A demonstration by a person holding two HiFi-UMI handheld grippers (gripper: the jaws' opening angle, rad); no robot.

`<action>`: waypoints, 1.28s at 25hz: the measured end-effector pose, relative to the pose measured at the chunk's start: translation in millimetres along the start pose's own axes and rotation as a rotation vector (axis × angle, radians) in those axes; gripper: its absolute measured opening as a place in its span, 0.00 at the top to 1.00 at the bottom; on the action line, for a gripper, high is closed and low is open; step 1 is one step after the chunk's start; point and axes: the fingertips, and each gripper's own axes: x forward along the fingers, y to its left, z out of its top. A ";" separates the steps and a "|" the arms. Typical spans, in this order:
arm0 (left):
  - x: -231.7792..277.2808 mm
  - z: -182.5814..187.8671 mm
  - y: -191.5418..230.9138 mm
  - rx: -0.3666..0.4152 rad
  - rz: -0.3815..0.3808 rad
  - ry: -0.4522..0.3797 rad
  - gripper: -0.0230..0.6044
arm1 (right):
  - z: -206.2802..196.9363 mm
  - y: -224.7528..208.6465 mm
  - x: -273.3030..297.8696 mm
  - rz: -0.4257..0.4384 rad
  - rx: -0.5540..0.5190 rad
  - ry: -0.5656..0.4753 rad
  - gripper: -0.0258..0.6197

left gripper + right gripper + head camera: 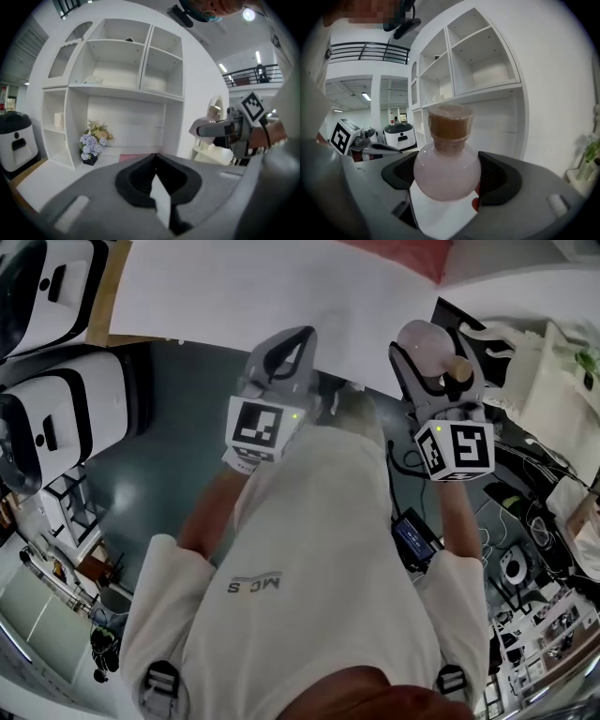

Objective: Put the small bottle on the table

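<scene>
— Where is the small bottle (446, 173) seen?
— It is gripped by its round pink belly between the jaws of the right gripper (427, 352), with its cork stopper (450, 123) in place. It is held in the air by the near edge of the white table (234, 287)
— And the left gripper (281, 357)?
— Its jaws are pressed together with nothing between them, and it is raised beside the right one, facing the white shelf unit (117, 70)

left gripper (298, 338) closed (empty), right gripper (427, 352) clamped
</scene>
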 end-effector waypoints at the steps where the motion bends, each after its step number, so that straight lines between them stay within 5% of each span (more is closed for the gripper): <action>1: 2.2 -2.7 2.0 -0.010 0.006 0.008 0.96 | -2.5 -0.2 6.0 0.007 0.005 0.009 0.35; 19: 47.1 -60.7 57.1 -0.064 0.053 0.067 0.96 | -54.9 -12.1 122.0 0.051 -0.025 0.071 0.35; 32: 77.4 -126.1 99.0 -0.104 0.073 0.089 0.96 | -142.1 -11.6 207.7 0.078 -0.065 0.156 0.35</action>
